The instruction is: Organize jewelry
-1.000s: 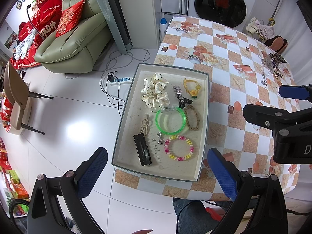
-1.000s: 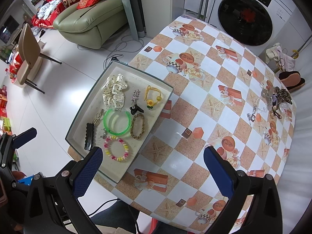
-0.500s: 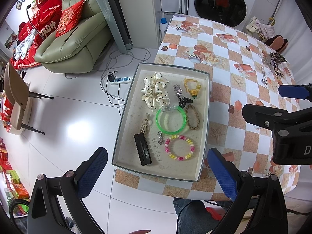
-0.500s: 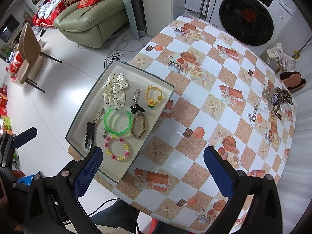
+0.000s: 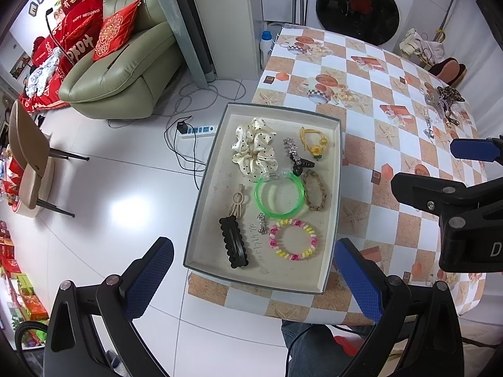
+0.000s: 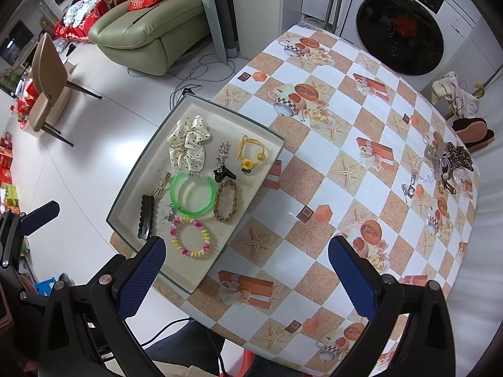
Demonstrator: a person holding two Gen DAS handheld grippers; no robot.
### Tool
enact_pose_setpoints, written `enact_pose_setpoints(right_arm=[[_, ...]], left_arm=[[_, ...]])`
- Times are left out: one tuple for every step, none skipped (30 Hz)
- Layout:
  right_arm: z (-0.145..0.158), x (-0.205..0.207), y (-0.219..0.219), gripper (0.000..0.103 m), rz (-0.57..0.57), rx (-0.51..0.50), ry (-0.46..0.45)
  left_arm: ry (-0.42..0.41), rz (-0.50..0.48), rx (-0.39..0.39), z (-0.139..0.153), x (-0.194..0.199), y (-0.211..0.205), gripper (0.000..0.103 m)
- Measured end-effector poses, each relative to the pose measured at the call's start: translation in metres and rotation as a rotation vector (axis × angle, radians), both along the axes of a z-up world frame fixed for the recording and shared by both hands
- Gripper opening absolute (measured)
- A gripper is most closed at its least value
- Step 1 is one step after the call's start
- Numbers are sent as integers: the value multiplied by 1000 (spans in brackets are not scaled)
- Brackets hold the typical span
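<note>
A grey tray [image 5: 334,201] [image 6: 132,176] sits at the table's left edge. It holds a cream dotted scrunchie [image 5: 254,150], a green bangle [image 5: 279,193], a beaded bracelet [image 5: 294,239], a braided bracelet [image 5: 317,190], a yellow flower hair tie [image 5: 314,144], a black clip [image 5: 234,242] and other small pieces. A pile of loose jewelry [image 6: 440,166] [image 5: 440,106] lies at the table's far right. My left gripper [image 5: 253,270] is open and empty, high above the tray's near end. My right gripper [image 6: 245,270] is open and empty above the table's near side.
The table has a checkered orange and white cloth [image 6: 330,125]. A green sofa [image 5: 125,62], a chair [image 5: 28,157], a power strip [image 5: 196,132] on the floor and a washing machine [image 6: 405,34] surround it. My right gripper's side shows in the left wrist view [image 5: 456,207].
Almost nothing has changed. Both grippers hold nearly still above the table and stay open.
</note>
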State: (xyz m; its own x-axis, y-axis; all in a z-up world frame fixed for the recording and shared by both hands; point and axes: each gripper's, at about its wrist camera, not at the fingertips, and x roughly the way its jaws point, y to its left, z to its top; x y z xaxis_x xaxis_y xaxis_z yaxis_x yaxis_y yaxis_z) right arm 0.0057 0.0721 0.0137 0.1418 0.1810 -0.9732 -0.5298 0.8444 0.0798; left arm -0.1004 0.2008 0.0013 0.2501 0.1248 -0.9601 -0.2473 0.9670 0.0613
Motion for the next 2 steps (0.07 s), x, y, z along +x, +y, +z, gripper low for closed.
enact_pose_setpoints(right_arm=[[0, 0, 0, 103, 0, 0, 0], [0, 0, 0, 103, 0, 0, 1]], left_arm=[[0, 0, 0, 0, 0, 0, 103], [1, 0, 0, 0, 0, 0, 103]])
